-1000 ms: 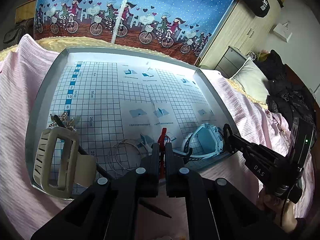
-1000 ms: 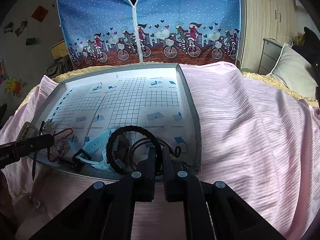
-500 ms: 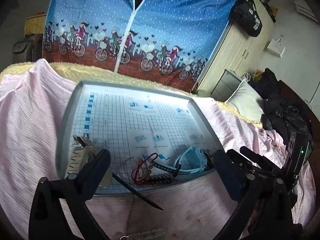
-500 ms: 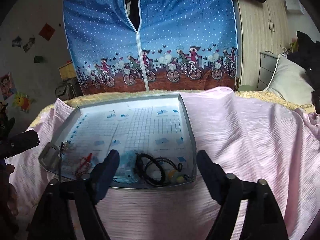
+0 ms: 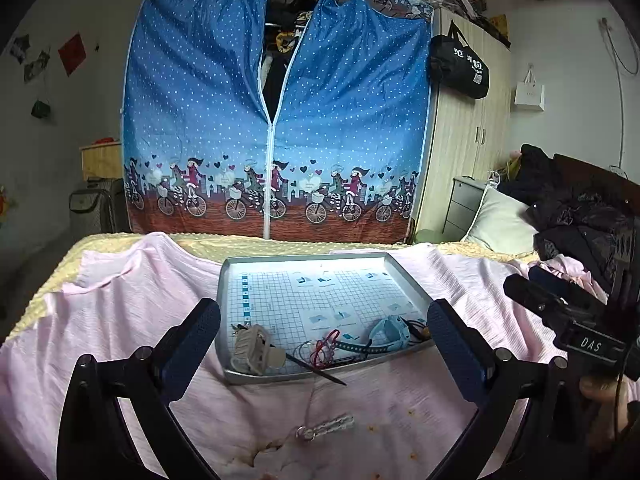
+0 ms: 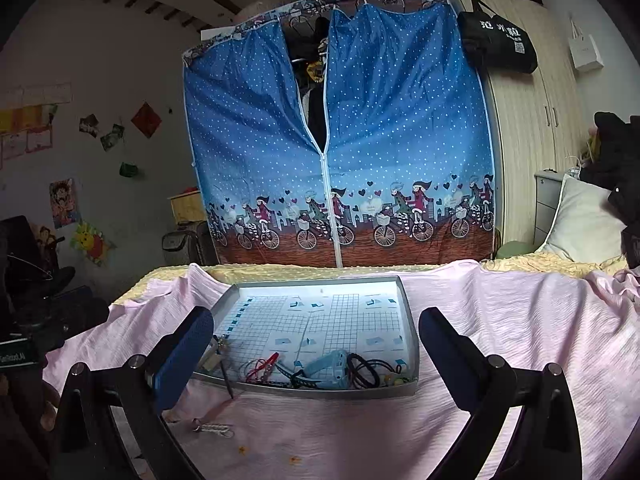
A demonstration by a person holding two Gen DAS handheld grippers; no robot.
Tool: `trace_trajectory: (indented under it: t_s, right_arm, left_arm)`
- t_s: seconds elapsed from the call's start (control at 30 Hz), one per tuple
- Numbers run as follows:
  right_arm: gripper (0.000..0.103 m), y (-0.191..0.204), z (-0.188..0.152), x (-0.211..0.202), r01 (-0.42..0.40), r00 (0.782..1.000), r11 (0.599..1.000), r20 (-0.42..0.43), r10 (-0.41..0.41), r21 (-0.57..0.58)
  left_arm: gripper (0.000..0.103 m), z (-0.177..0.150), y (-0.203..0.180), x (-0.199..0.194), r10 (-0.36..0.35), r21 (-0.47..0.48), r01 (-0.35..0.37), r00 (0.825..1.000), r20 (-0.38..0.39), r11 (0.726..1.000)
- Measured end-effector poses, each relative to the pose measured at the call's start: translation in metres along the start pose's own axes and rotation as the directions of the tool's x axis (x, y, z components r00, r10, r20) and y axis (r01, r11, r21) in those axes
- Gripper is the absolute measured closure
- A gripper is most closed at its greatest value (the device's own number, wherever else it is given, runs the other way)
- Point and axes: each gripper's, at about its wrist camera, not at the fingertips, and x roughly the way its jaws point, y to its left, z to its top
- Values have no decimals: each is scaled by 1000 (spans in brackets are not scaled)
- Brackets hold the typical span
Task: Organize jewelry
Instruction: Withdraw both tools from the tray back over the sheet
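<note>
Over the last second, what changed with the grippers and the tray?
Both grippers opened and drew back from the tray. The left gripper let go of the red bracelet, and the right gripper let go of the black hair ties; both now lie in the tray, with each gripper wide open and empty. The beige hair claw, blue watch and tray stayed put.

Both wrist cameras look forward over the pink bedspread (image 5: 120,320) toward the blue wardrobe (image 5: 276,140), well back from the grey tray (image 5: 224,320). The left view sits left of the tray's near edge, the right view further right. Both share the tray (image 6: 412,344), wardrobe (image 6: 332,140) and bedspread (image 6: 500,320).
</note>
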Motion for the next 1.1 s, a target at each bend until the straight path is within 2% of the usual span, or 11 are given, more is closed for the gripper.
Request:
trace_trajectory:
  t_s: [0.17,0.27,0.4,0.73,0.87,1.1]
  right_arm:
    - [0,16,-3,-24,-28,999,999,20,28,-22]
    - [0,24,-11,-42,-41,999,999,25,42,-28]
    - [0,31,-23,-59,-60,998,998,5,60,-22]
    - [0,47,-55,-83,-80,992,996,-96,77,-27]
    - [0,49,-65,-84,-83,987,996,-143,80,-14]
    - [0,52,-77,-71,-72,972,997,-227,64,-24]
  left_arm:
    - [1,-12,-6,-35,67,18,-68,998,15,998]
    - [2,-21,-3,-57,107,-13,-106,994,39,994]
    - [2,-33,7,-86,94,-96,-87,993,73,992]
    - [2,-58,9,-104,109,-217,-125,991,-81,968]
    - [2,-64,2,-105,126,-196,-149,984,-128,969]
    - [2,-76,-10,-89,168,-115,-196,962,-215,974]
